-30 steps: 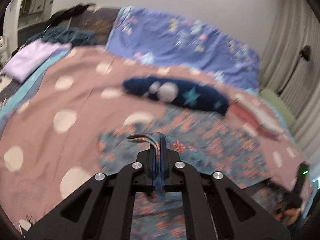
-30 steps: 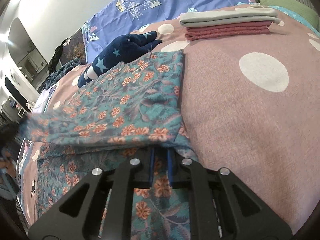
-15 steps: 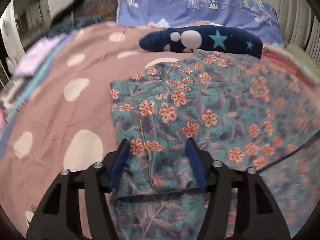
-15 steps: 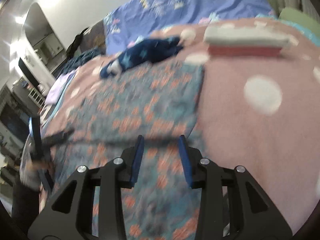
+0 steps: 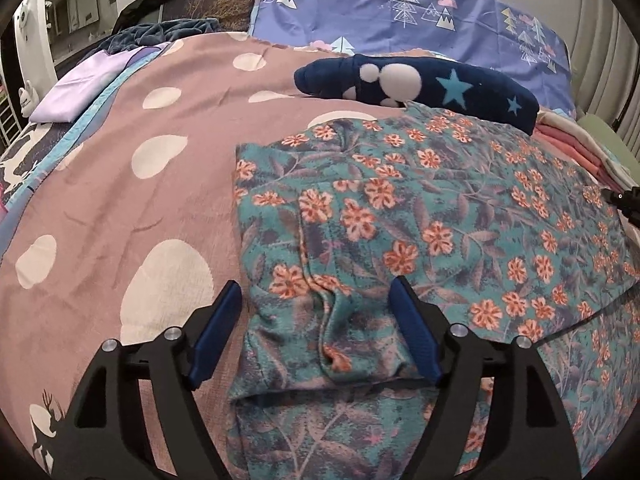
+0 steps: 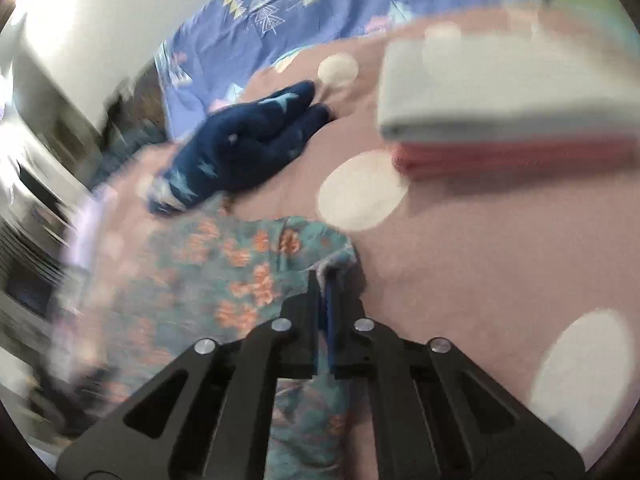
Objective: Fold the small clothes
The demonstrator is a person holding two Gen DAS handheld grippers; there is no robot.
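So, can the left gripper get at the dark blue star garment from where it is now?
Probably yes. The left gripper is open and holds nothing. Only the flat floral cloth lies between it and the star garment, and nothing stands in the way.

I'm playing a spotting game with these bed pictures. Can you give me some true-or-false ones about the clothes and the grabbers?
1. The left gripper has its fingers wide apart. True.
2. The floral cloth is hanging in the air. False: it lies on the bedspread.
3. The right gripper is shut on a corner of the floral cloth. True.
4. The navy star garment is neatly folded on the stack. False: it lies loose beyond the floral cloth.
5. The folded stack has grey on top of pink. True.
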